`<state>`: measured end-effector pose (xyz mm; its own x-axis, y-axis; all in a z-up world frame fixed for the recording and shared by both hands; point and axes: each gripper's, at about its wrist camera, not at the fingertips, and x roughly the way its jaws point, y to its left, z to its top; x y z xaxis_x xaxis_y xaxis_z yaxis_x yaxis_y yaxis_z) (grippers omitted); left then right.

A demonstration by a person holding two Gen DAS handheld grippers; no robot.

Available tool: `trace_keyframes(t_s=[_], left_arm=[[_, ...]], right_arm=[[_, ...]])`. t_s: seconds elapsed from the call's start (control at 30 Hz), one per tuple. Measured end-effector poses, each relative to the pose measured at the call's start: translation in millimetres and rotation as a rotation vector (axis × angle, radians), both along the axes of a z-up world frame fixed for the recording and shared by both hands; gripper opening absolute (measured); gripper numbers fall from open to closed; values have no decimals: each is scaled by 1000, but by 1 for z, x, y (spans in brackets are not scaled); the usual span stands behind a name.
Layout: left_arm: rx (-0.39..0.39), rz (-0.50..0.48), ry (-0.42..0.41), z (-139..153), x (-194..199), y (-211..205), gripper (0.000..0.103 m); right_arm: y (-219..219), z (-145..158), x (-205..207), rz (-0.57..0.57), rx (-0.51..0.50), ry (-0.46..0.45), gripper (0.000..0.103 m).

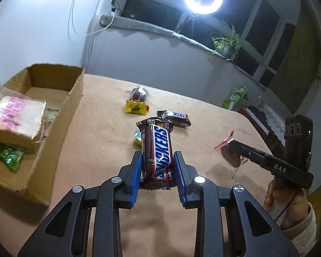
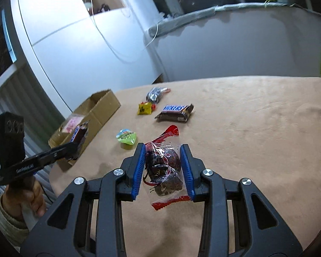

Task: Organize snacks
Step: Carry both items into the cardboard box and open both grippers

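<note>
Cardboard, brown and corrugated, forms the open box (image 1: pixel 53 107) at left of the left wrist view, rough torn edges; inside lie a pink-printed clear bag of pale wafers (image 1: pixel 17 115) and a crinkly green packet (image 1: pixel 9 158). Centre frame, left gripper (image 1: pixel 157 171) has its ribbed blue pads (image 1: pixel 137 175) clamped on the lower half of a brown glossy Snickers bar (image 1: pixel 158 150), held up off the beige suede-like tablecloth (image 1: pixel 96 150). Bar looks light, fairly stiff, film slick; mid-body side grip seems right, not the crimped ends. Still on the cloth behind: yellow candy packet (image 1: pixel 135 107), dark foil-wrapped lump (image 1: pixel 139 93), second Snickers bar (image 1: pixel 174 117), small green-lidded jelly cup (image 2: pixel 127 137). Right side, right gripper (image 2: pixel 163 169) is closed on a clear crinkly bag with red ends holding dark round cakes (image 2: pixel 165 171), also lifted. Bag is soft, loose and slippery; contents probably crumbly, so a gentle squeeze across the cakes, since the film alone would likely slide.
</note>
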<state>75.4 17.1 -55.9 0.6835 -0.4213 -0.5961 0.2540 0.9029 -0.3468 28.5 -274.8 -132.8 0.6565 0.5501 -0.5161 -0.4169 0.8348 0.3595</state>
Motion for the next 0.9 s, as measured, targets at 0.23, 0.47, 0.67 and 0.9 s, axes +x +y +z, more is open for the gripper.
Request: trace_keyframes(t_s=[0.23, 0.47, 0.67, 0.9], left_arm=[[18, -4, -69, 21, -24, 7, 28], [11, 14, -96, 25, -38, 23, 28], [3, 43, -115, 27, -44, 44, 28], [11, 109, -134, 29, -46, 77, 28]], right_arm=[[6, 30, -20, -3, -9, -76, 35], [26, 46, -27, 14, -27, -115, 35], [44, 53, -27, 39, -48, -129, 35], [77, 54, -18, 88, -75, -124, 35]])
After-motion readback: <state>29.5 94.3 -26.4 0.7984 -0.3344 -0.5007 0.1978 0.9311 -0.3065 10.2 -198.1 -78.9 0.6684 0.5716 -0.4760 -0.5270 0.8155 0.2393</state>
